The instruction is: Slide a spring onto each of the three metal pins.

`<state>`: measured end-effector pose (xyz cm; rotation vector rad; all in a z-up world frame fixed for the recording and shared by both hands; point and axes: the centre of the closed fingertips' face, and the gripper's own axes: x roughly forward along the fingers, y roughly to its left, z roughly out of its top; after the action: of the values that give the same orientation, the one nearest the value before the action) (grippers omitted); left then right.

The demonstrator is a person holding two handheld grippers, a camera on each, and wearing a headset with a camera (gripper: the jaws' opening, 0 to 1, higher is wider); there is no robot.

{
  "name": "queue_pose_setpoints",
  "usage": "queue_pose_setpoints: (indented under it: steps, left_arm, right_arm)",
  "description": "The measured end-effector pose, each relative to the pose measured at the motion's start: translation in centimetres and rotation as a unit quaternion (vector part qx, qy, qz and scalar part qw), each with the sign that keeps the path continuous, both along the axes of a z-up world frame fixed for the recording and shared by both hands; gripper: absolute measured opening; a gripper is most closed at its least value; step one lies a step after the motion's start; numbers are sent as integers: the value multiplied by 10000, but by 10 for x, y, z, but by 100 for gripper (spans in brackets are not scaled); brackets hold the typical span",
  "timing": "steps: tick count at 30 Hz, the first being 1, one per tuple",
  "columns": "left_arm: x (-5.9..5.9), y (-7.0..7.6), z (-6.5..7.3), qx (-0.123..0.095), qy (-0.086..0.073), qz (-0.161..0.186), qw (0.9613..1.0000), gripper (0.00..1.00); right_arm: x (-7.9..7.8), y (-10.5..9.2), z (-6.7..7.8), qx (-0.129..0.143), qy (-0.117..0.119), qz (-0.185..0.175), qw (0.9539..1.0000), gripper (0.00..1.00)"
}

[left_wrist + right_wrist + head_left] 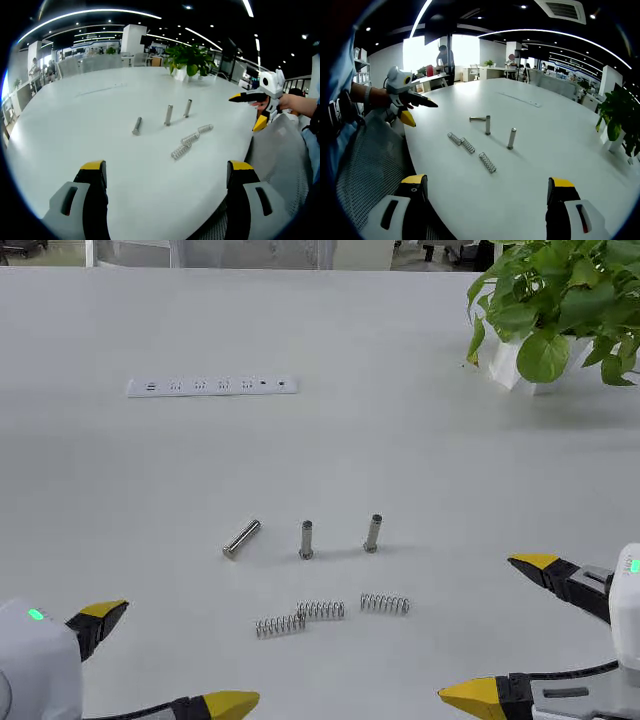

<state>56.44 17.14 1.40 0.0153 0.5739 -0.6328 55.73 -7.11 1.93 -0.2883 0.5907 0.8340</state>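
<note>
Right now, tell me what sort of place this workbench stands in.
Most likely an open-plan office. The big white table carries a potted plant and a power strip, and the right gripper view shows long ceiling light strips over further desks.

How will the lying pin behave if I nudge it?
The lying pin is a smooth round cylinder, so it probably rolls. One end looks wider, so it may swing in an arc. Shiny metal could slip when pinched.
</note>
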Motion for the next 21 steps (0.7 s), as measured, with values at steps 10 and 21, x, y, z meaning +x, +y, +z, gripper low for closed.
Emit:
queue_pose_setpoints:
  steps: [10, 21]
  left_arm:
    - [13, -1, 7, 50, 18, -157, 9999, 98]
    - [41, -3, 16, 11, 5, -333, 9994, 94]
  right_arm:
    - [-1, 0, -1, 60, 34, -28, 10000, 99]
    - [-1, -2, 1, 129, 60, -77, 9999, 99]
